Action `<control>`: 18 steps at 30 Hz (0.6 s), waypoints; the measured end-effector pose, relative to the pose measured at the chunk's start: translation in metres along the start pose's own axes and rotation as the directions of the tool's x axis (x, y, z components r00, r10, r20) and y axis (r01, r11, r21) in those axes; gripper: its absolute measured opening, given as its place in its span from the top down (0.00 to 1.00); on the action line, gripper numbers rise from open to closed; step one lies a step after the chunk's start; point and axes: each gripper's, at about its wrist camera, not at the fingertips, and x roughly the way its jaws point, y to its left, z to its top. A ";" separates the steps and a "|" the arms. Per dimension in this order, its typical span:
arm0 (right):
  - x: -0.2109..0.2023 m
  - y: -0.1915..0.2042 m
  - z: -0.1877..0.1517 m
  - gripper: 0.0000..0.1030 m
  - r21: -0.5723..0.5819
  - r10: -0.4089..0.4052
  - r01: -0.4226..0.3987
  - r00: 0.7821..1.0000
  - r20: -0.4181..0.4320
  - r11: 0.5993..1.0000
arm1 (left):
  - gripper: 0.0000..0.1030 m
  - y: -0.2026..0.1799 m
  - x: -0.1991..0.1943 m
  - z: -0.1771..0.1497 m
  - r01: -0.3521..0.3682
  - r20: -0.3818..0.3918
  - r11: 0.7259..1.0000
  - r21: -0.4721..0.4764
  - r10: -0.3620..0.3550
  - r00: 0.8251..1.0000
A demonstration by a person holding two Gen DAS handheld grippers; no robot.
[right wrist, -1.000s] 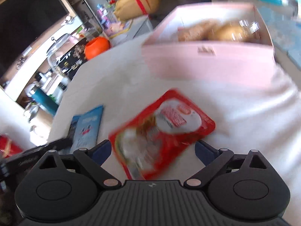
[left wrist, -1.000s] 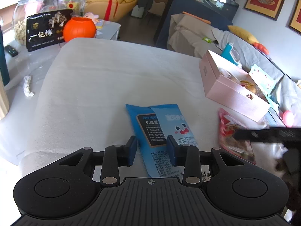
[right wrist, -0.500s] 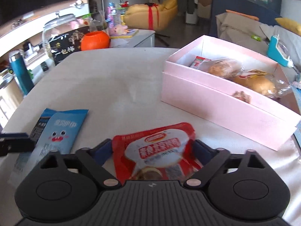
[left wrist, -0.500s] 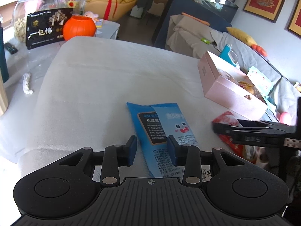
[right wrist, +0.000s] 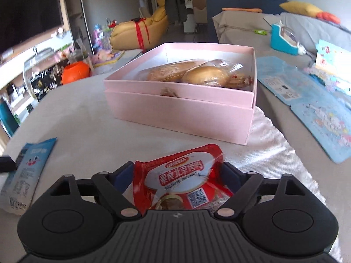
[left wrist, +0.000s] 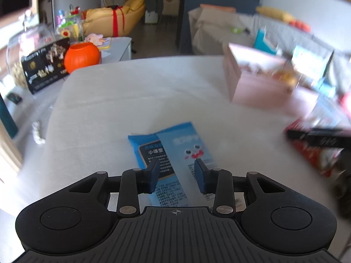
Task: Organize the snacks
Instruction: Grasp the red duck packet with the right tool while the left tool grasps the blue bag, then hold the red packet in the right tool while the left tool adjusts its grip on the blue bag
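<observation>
Buns (right wrist: pixel 195 73) already lying in box (right wrist: pixel 179 114). Right tongs (right wrist: pixel 178 173) clenching red pack (right wrist: pixel 184 182) (jaws were closing). Left tongs (left wrist: pixel 175 172) hanging unclenched over blue packs (left wrist: pixel 175 149), both waiting.

Bright daylight; fisheye bending, motion-blurred right edge.

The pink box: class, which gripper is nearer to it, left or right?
Right. The right gripper, jaws around the red snack packet, sits just in front of the pink box. The left gripper hangs over the blue packets, farther off.
</observation>
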 end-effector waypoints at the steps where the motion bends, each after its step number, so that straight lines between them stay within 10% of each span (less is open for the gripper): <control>1: 0.000 0.000 0.000 0.14 0.001 0.005 -0.005 1.000 0.001 1.000 | 0.62 -0.004 0.001 0.000 -0.017 0.002 1.000 0.020 0.017 1.000; 18: -0.002 -0.005 -0.006 0.10 0.025 0.037 -0.037 0.999 0.012 0.999 | 0.52 -0.040 0.017 0.009 -0.028 -0.030 0.988 0.152 0.033 0.999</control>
